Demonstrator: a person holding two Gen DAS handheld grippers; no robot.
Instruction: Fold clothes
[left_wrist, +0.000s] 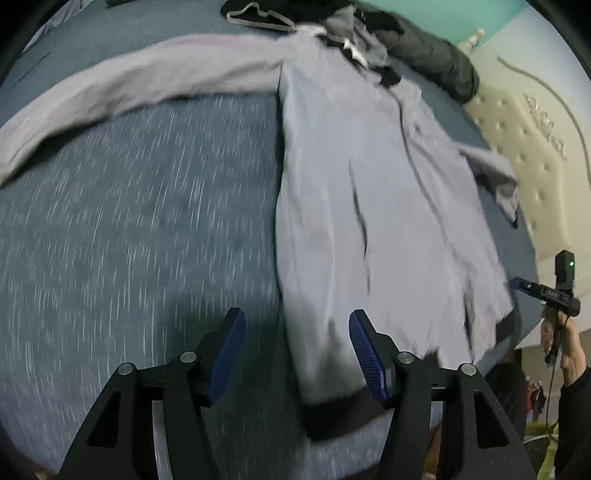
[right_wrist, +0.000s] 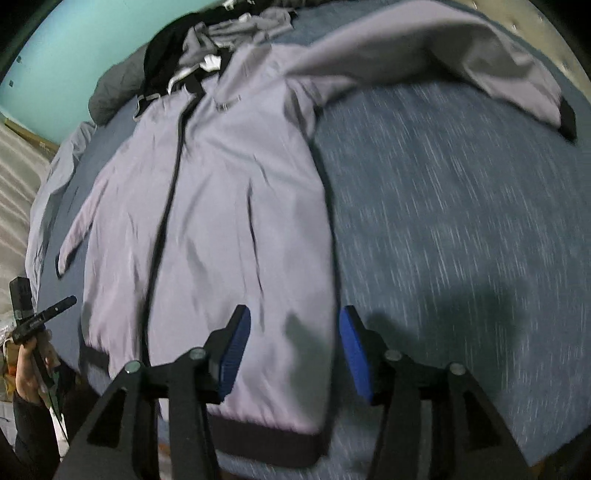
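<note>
Nearest to us, both grippers hang over the near edge of the bed (left_wrist: 129, 221), which is the biggest thing we see: a blue-grey speckled cover that fills both views, blurred into streaks.

Next in size is the lilac jacket (left_wrist: 351, 192), laid front-up on the bed with its dark zip line running away from us. Its dark hem band (right_wrist: 266, 439) lies at the near edge of the bed. We see one sleeve (left_wrist: 140, 85) stretched out flat across the bed, well away from the body of the jacket, and ending in a dark cuff (right_wrist: 567, 120). The other sleeve (right_wrist: 70, 240) lies along the opposite side of the jacket, close to the bed's side edge.

At the far edge of the bed we make out a heap of dark and grey clothes (left_wrist: 354, 33) just beyond the jacket's collar, and a dark quilted item (left_wrist: 436, 55) beside it. A pale tufted headboard (left_wrist: 517, 140) stands past the bed's side edge.

Our left gripper (left_wrist: 297, 354) stands spread, nothing between its blue pads, over the jacket's side seam near the hem. Our right gripper (right_wrist: 293, 350) is likewise spread and empty; the jacket's other side edge shows beneath the gap, and we cannot tell whether the pads touch the cloth. From each wrist view we see the other gripper at the frame's edge, held in a hand (left_wrist: 565, 347).
</note>
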